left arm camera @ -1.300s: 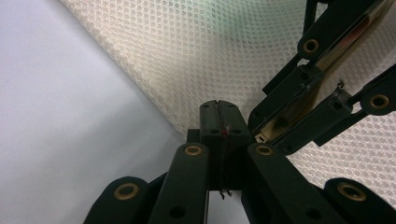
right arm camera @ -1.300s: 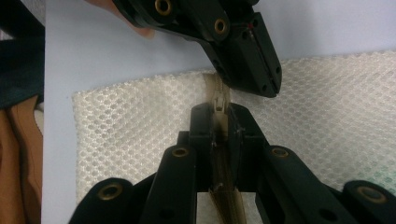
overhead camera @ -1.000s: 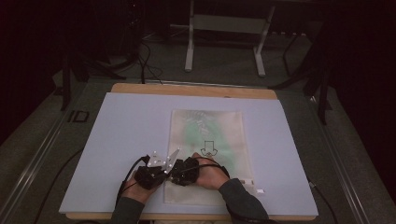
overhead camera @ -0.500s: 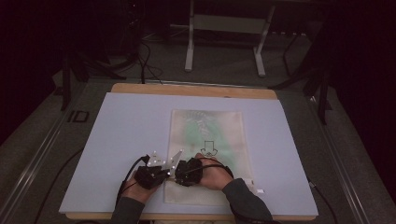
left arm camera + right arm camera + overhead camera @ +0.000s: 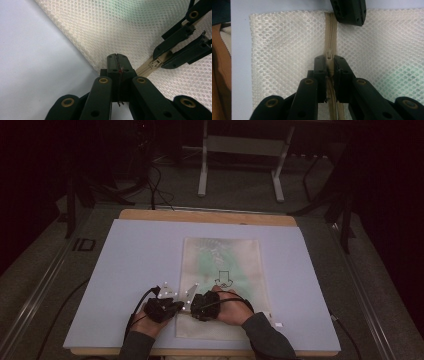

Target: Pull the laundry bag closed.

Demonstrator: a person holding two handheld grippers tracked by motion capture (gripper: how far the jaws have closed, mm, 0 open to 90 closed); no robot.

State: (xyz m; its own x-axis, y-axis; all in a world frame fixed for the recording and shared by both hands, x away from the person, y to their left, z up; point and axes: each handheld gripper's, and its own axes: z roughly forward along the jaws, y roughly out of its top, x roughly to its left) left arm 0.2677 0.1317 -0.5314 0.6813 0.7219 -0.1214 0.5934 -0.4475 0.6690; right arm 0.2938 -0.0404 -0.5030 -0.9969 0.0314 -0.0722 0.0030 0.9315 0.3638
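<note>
A cream mesh bag (image 5: pixel 222 265) with something green inside lies flat on the pale mat (image 5: pixel 135 260). Its beige zipper (image 5: pixel 331 27) runs along the near end. My left gripper (image 5: pixel 117 55) is shut, pinching the bag's edge (image 5: pixel 120 25) where the zipper (image 5: pixel 150 66) ends. My right gripper (image 5: pixel 329 58) is shut on the zipper pull (image 5: pixel 329 54), a short way along from the left one. In the high view both grippers, left (image 5: pixel 177 306) and right (image 5: pixel 194 308), meet tip to tip at the bag's near left corner.
The mat lies on a wooden board (image 5: pixel 210 216). A black arrow print (image 5: pixel 223 277) marks the bag just beyond my right hand. A small white tag (image 5: pixel 278 324) lies near the front right. A metal stand (image 5: pixel 240 150) and cables are on the floor behind.
</note>
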